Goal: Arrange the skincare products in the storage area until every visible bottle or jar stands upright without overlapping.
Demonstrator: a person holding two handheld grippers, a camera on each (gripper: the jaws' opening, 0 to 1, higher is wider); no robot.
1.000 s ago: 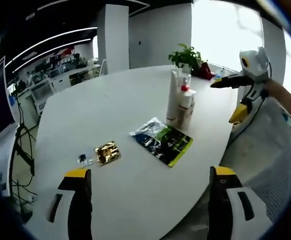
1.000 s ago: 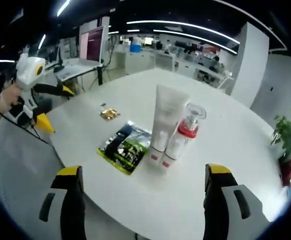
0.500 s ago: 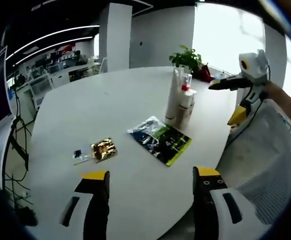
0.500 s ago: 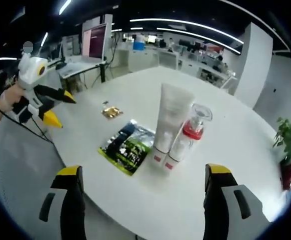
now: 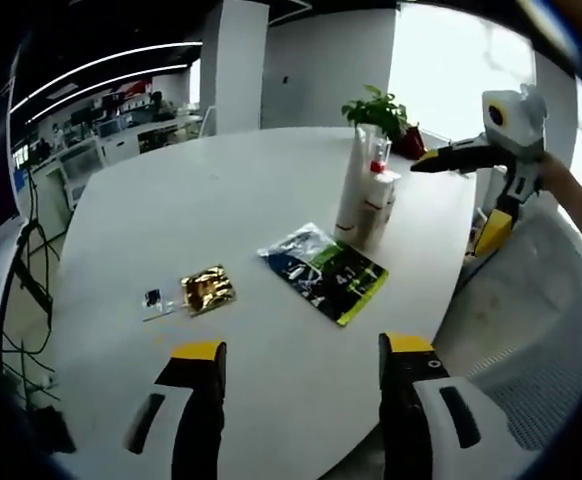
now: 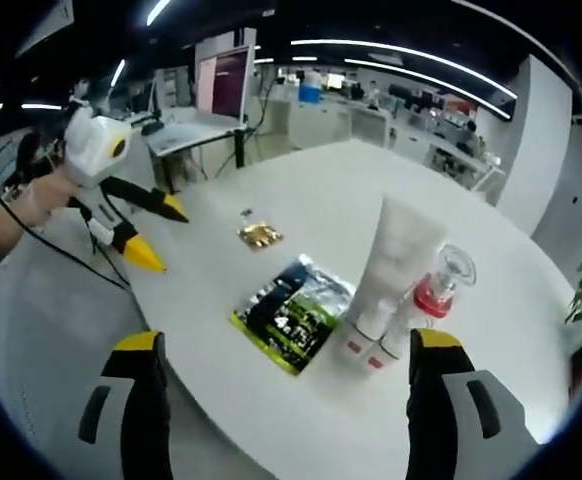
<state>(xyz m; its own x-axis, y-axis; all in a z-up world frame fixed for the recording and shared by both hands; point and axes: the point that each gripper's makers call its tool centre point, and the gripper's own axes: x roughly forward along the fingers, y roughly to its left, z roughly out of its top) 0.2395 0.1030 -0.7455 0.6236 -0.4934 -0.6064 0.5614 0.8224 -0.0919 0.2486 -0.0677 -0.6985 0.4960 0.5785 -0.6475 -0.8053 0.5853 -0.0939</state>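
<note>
L gripper (image 5: 296,400) open, jaws spread, nothing between them; it hangs over the near edge of the round white table (image 5: 221,190). R gripper (image 6: 283,395) also open and empty, off the table edge on its own side; in the left gripper view it sits past the far-right edge (image 5: 471,160).

Task items: white tube (image 6: 391,265) standing cap-down, and pump bottle w/ red collar (image 6: 431,300) upright, touching or just beside it, both near the table edge closest to the R gripper. Same pair in the left gripper view: tube (image 5: 354,185), bottle (image 5: 376,195).

Flat green-black sachet (image 6: 296,315) lies just beside the pair; gold foil packet (image 5: 206,290) and a small dark sample card (image 5: 154,298) lie well apart, toward the L gripper's side.

Risks (judgement):
- Tube is tall on a narrow cap; brushing it w/ a jaw could topple it into the bottle.
- Pair stands close to the edge, so a knock could send either off.
- Sachets won't stand; pinching a flat pack may only slide it into the bottles.
</note>
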